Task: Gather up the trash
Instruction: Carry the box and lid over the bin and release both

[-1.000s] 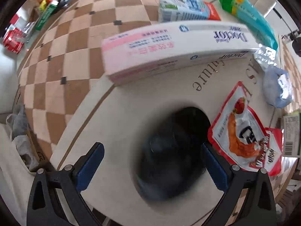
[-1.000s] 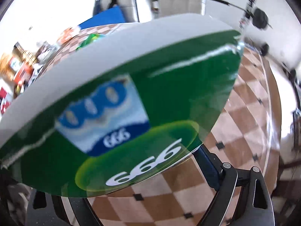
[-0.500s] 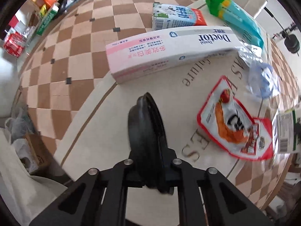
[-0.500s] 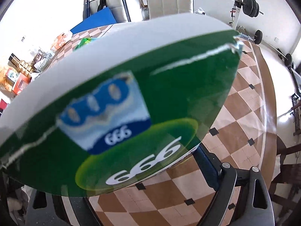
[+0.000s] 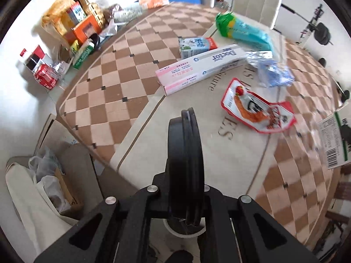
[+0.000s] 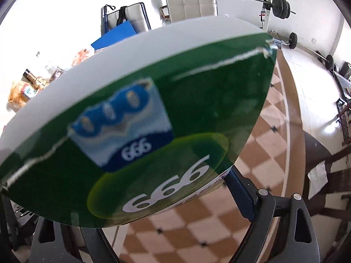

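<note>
My left gripper is shut on a black round lid, held edge-on above the cream table; its fingertips are hidden behind the lid. My right gripper is shut on a large green box marked "666", which fills most of the right wrist view. Its blue right pad presses on the box's edge, and the left finger is hidden. The same green box shows its barcode side at the right edge of the left wrist view. A red snack wrapper and a pink-white toothpaste box lie on the table.
Farther back lie a milk carton, a green-teal packet and a crumpled blue bag. Boxes, cans and bottles crowd the far left. Plastic bags in a box sit below the table's left edge. White chairs stand beyond.
My left gripper closed on the black lid that lay between its open jaws and lifted it off the table. The right gripper kept its hold on the green box while moving.
</note>
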The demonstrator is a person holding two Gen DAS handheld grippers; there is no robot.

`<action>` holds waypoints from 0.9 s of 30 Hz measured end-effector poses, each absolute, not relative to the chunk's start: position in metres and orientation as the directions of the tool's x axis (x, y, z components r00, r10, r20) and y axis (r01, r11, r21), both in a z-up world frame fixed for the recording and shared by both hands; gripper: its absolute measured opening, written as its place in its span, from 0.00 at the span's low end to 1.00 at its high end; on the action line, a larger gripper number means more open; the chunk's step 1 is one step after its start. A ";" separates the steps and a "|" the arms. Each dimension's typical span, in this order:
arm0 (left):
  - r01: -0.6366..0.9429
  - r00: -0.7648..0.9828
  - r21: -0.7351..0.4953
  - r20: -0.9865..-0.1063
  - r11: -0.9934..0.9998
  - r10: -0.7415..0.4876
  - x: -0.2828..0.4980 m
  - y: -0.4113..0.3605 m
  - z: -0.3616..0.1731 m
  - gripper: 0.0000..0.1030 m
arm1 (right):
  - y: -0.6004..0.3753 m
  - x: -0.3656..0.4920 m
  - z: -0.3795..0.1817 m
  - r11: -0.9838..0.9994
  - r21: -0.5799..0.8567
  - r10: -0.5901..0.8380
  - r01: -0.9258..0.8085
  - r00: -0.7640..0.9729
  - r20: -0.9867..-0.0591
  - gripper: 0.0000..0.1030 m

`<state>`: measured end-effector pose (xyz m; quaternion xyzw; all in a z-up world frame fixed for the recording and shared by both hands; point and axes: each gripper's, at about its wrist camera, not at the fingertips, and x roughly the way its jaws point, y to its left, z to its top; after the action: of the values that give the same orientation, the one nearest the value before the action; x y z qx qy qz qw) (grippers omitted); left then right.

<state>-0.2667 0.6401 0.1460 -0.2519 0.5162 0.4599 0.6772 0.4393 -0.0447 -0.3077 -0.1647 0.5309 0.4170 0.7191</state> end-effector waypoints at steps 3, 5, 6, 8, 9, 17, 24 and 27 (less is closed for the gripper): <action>-0.874 0.085 0.111 -0.923 0.473 0.374 -0.297 0.623 0.158 0.05 | -0.071 0.402 -0.298 0.600 0.222 0.433 -0.769 0.079 -0.898 0.89; -0.871 0.106 0.096 -0.921 0.482 0.374 -0.314 0.605 0.163 0.05 | -0.090 0.377 -0.291 0.601 0.222 0.433 -0.768 0.079 -0.898 0.89; -0.869 0.114 0.089 -0.922 0.487 0.371 -0.332 0.603 0.161 0.05 | -0.100 0.361 -0.289 0.599 0.229 0.434 -0.767 0.071 -0.898 0.89; -0.866 0.128 0.070 -0.927 0.495 0.353 -0.361 0.605 0.169 0.05 | -0.123 0.327 -0.286 0.599 0.233 0.428 -0.766 0.061 -0.902 0.89; -0.865 0.132 0.059 -0.931 0.499 0.339 -0.375 0.599 0.168 0.05 | -0.133 0.309 -0.286 0.598 0.241 0.425 -0.765 0.048 -0.904 0.89; -0.876 0.097 -0.016 -0.985 0.481 0.145 -0.436 0.544 0.108 0.05 | -0.207 0.195 -0.331 0.572 0.228 0.300 -0.788 -0.058 -0.952 0.89; -0.897 0.090 -0.108 -0.994 0.428 -0.063 -0.441 0.557 -0.011 0.05 | -0.237 0.155 -0.450 0.592 0.212 0.143 -0.778 -0.157 -0.977 0.89; -0.902 0.095 -0.137 -0.988 0.410 -0.123 -0.431 0.555 -0.072 0.05 | -0.239 0.151 -0.515 0.609 0.193 0.091 -0.770 -0.174 -0.980 0.89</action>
<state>-0.4308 0.5554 -0.0719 -0.4348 0.5888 0.3254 0.5986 0.1510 -0.2388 -0.5147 -0.2516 0.6743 0.3639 0.5912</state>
